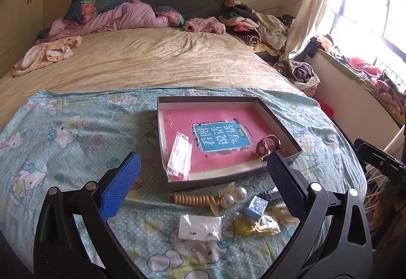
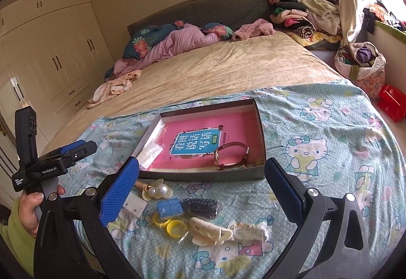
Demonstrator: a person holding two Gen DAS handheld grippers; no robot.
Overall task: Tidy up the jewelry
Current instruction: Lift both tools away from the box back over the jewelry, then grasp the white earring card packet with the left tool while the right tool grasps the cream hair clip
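A shallow grey box (image 1: 279,121) (image 2: 203,175) with a pink book inside lies on the patterned sheet. In it are a clear packet (image 1: 179,156) (image 2: 149,152) and a rose-gold watch (image 1: 267,145) (image 2: 232,154). In front of the box lie loose pieces: a wooden bead bracelet (image 1: 192,199), a pearl clip (image 1: 232,196) (image 2: 157,190), an earring card (image 1: 200,227) (image 2: 134,206), a blue box (image 1: 256,206) (image 2: 169,206), yellow rings (image 1: 244,227) (image 2: 168,225), a dark beaded pouch (image 2: 203,206), a cream hair claw (image 2: 208,230) and a wrapped packet (image 2: 250,230). My left gripper (image 1: 203,172) and right gripper (image 2: 201,182) hover open above them, holding nothing.
The bed beyond holds a pink quilt (image 1: 114,17), pillows and piled clothes (image 1: 251,22). A basket of clothes (image 2: 360,63) and a red bag (image 2: 392,105) sit at the right. A hand (image 2: 29,208) holds the left gripper's handle. Wardrobes (image 2: 50,50) line the left wall.
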